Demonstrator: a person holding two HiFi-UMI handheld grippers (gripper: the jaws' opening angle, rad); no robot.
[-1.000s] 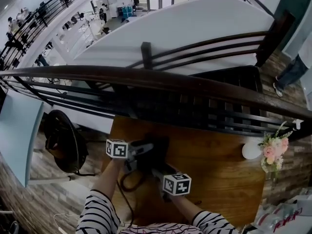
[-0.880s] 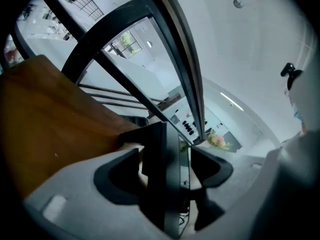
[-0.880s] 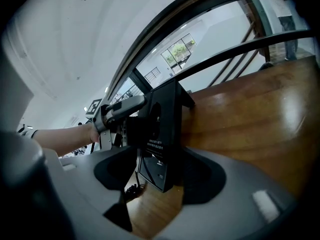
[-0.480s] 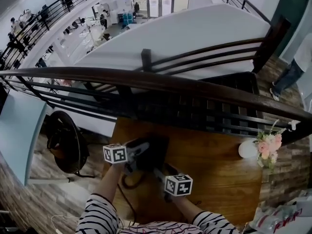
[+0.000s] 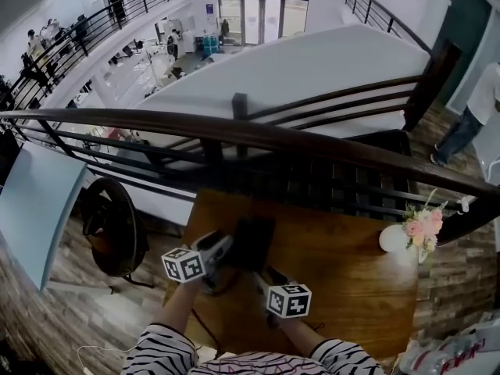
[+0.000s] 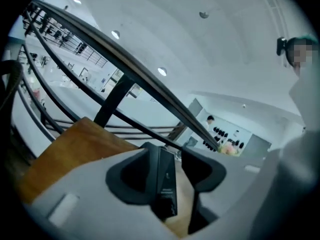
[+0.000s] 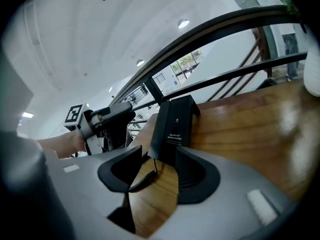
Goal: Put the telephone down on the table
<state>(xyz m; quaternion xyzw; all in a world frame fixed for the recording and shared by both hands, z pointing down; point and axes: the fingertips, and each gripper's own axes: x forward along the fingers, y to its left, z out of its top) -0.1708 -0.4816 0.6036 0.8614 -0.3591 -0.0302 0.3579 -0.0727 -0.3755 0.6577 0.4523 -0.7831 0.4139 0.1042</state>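
The black telephone (image 5: 251,244) sits on the wooden table (image 5: 351,280) near its far left part. In the right gripper view it (image 7: 175,126) stands tilted, a labelled face towards the camera, its coiled cord (image 7: 142,176) running back between the jaws. My left gripper (image 5: 221,244) is at its left side; the telephone's edge (image 6: 165,184) lies against one pad, with a gap to the other. My right gripper (image 5: 262,274) is at its near end, and bare wood shows between the pads. Both pairs of jaws have just been closing; neither presses on the telephone.
A dark handrail with bars (image 5: 312,143) runs right behind the table, with a drop to a lower floor beyond. A white vase with pink flowers (image 5: 414,233) stands at the table's far right corner. A round black object (image 5: 109,225) sits on the floor to the left.
The left gripper has drawn back towards the person and away from the telephone's side. The right gripper has shifted only slightly. The telephone stays in place on the table.
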